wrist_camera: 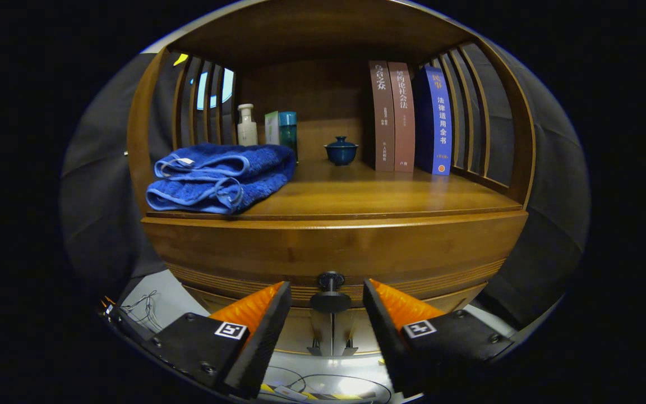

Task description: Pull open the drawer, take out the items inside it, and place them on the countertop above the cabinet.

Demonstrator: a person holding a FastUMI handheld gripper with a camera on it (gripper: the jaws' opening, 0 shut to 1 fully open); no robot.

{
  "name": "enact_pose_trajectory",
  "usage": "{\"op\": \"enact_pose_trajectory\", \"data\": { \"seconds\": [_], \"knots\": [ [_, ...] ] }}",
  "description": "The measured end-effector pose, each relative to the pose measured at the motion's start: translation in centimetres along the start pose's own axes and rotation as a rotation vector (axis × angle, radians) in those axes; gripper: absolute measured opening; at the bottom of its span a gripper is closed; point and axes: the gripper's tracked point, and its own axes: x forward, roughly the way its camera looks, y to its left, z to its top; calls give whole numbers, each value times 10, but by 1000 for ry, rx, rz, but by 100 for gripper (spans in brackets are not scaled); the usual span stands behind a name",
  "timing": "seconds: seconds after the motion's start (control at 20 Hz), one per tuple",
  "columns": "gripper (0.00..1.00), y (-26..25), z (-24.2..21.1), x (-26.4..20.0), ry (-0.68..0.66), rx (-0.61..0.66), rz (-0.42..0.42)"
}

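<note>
A wooden cabinet fills the space ahead of me. Its drawer front (424,252) looks closed, so what is inside is hidden. A black round knob (330,300) sticks out from the drawer front toward me. My gripper (327,286) is open, with one finger on each side of the knob and a clear gap on both sides. The knob sits between the fingertips, level with them. Above the drawer is the wooden countertop (390,196), under a slatted shelf frame.
A folded blue towel (219,177) lies on the countertop's front left. Behind it stand a pale pump bottle (247,126) and a teal box (286,129). A small blue lidded cup (341,151) sits mid-back, with three upright books (410,118) to its right. Cables (143,306) lie on the floor below left.
</note>
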Motion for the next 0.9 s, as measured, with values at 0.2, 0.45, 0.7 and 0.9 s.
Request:
{"op": "enact_pose_trajectory", "data": {
  "seconds": [0.2, 0.45, 0.7, 0.9],
  "knots": [
    [64, 0, -10, 12, 46, -4, 4],
    [42, -3, -13, 17, 50, -6, 5],
    [38, -2, -12, 12, 69, 2, 0],
    [38, -2, -18, 0, 94, -21, -7]
  ]
}}
